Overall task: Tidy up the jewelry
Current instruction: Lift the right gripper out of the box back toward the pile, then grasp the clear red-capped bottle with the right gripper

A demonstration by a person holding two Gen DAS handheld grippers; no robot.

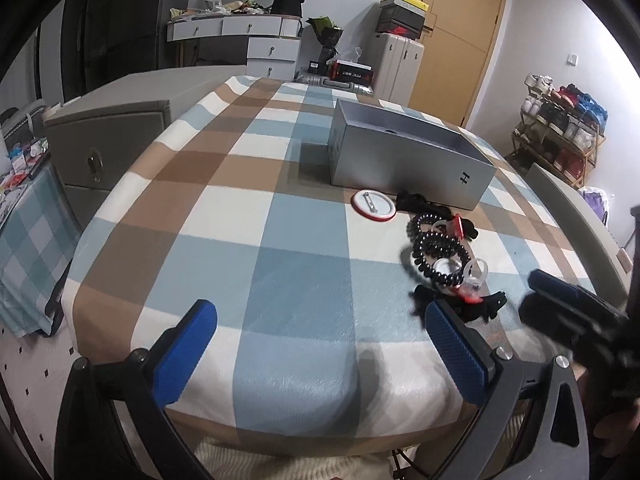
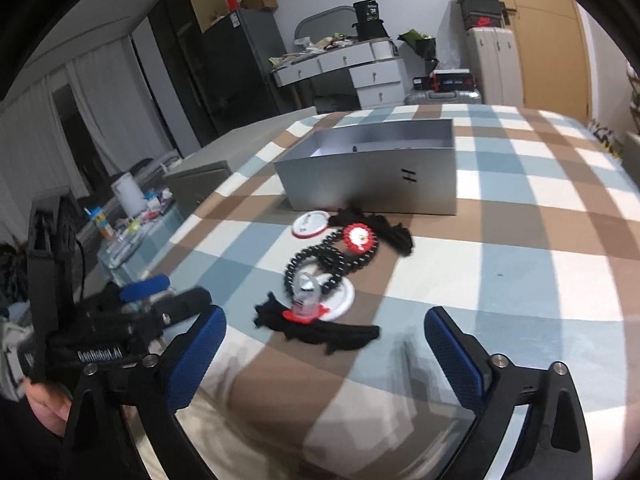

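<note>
A pile of jewelry lies on the checked tablecloth (image 1: 248, 208) in front of an open grey box (image 1: 408, 160) (image 2: 372, 176). It holds a round white badge with a red rim (image 1: 374, 206) (image 2: 310, 224), black bead bracelets (image 1: 436, 248) (image 2: 320, 264), a red and white disc (image 2: 360, 238), a clear ring on a red base (image 2: 306, 298) and black fabric pieces (image 2: 344, 336). My left gripper (image 1: 320, 312) hangs open over the near table edge, left of the pile. My right gripper (image 2: 326, 316) is open just short of the black fabric, with nothing between its fingers.
A grey cabinet (image 1: 108, 140) stands against the table's left side. A low table with clutter (image 2: 132, 220) lies further left. A chair back (image 1: 576, 216) and a shoe rack (image 1: 560, 132) are on the right. Drawers, suitcases and a door stand behind.
</note>
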